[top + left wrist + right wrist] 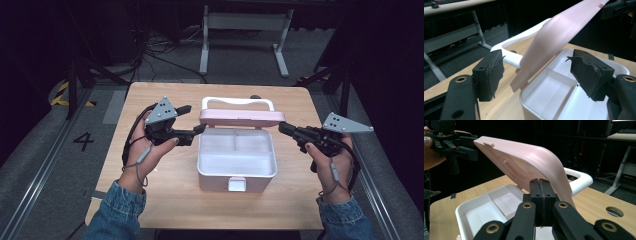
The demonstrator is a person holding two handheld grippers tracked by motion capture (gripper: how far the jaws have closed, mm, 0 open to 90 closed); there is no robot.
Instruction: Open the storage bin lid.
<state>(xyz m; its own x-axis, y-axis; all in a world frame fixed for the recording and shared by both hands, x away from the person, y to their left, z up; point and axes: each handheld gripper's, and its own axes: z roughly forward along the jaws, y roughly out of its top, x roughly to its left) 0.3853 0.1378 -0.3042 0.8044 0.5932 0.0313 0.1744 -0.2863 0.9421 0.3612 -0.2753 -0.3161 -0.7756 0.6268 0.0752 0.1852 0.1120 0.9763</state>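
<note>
1. The wooden table (pixel 165 200) carries a white box (pixel 237 172) at its middle, standing square to the person, which puts both sides in easy reach of the two hands.
2. The pink lid (pixel 242 117) stands raised on its far hinge, leaning back over the white handle (pixel 238 101); the divided compartments lie bare, probably so the inside can be reached.
3. The left gripper (pixel 200 129) sits at the lid's left end with its jaws spread wide and nothing pinched; in the left gripper view the lid's edge rises between the two pads (pixel 492 75), touching neither.
4. The right gripper (pixel 283 127) holds off the lid's right end, jaws clenched together on nothing, just beside the lid.
</note>
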